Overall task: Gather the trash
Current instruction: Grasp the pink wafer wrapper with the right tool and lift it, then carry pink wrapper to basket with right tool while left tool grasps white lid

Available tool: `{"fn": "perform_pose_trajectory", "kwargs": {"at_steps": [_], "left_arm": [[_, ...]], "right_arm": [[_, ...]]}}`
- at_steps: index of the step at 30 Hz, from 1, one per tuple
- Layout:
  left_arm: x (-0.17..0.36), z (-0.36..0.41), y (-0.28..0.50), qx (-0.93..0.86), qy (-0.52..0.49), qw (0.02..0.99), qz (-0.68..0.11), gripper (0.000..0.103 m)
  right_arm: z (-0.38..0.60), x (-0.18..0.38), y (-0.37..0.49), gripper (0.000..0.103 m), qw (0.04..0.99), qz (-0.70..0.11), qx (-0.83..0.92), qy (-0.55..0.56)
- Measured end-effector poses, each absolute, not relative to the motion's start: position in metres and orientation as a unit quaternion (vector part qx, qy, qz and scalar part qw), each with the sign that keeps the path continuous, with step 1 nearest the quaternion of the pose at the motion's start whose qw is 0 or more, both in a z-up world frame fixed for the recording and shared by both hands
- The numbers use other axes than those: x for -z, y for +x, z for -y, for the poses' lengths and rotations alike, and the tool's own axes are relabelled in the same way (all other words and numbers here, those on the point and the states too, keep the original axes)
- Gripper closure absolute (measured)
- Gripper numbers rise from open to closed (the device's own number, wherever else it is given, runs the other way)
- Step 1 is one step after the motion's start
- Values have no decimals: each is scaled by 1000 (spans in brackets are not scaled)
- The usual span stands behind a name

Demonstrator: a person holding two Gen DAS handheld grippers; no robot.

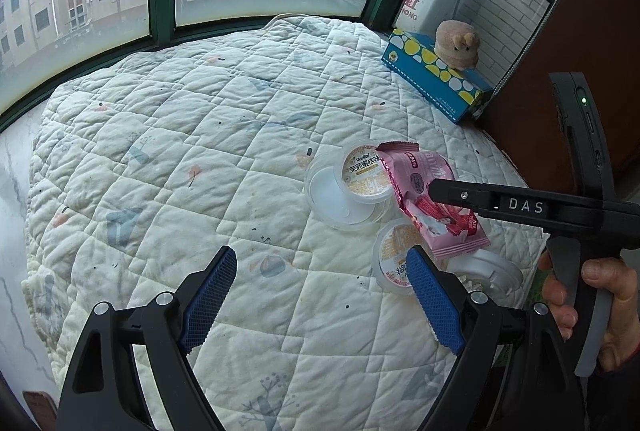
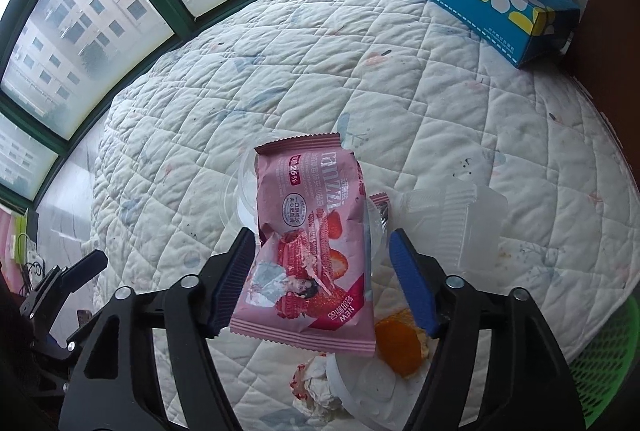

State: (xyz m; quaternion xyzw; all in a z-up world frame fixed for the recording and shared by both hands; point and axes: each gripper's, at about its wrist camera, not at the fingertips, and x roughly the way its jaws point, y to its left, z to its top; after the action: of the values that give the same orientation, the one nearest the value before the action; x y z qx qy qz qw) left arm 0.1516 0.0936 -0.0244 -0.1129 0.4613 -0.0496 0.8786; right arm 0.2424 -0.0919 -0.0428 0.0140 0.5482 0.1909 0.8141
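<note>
Left wrist view: the left tool point(image 1: 322, 305) hangs wide open over the quilt point(image 1: 192, 135), holding nothing; its right finger partly hides a plastic cup point(image 1: 394, 257).

Right wrist view: the right tool point(image 2: 322, 281) gapes around the pink wrapper point(image 2: 310, 243); contact unclear. The wrapper hides clear cups; the orange peel point(image 2: 398, 345) is half hidden.

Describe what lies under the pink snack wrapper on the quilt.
The pink snack wrapper lies across clear plastic cups, one with a printed lid. An orange peel and crumpled tissue show near its lower edge. Whatever sits directly beneath the wrapper is covered.
</note>
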Motion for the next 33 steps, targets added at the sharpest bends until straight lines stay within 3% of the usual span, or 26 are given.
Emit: {"fn": "perform_pose_trajectory", "kwargs": {"at_steps": [10,17,21,33], "left_arm": [[29,-112,143,37,-128,877,-462,19],[33,-119,141,35,-136,875,-464,19],[33,-117,141,36,-134,874,-466,19],[32,-73,145,79,-112,871,-471,19]], "right_arm": [[53,53,248,17,802,-571,-169,-52],[45,69,252,17,797,-582,-133,-84],[53,72,254,35,795,-588,-130,-71],[113,20,237,42,830,-535,-155,21]]}}
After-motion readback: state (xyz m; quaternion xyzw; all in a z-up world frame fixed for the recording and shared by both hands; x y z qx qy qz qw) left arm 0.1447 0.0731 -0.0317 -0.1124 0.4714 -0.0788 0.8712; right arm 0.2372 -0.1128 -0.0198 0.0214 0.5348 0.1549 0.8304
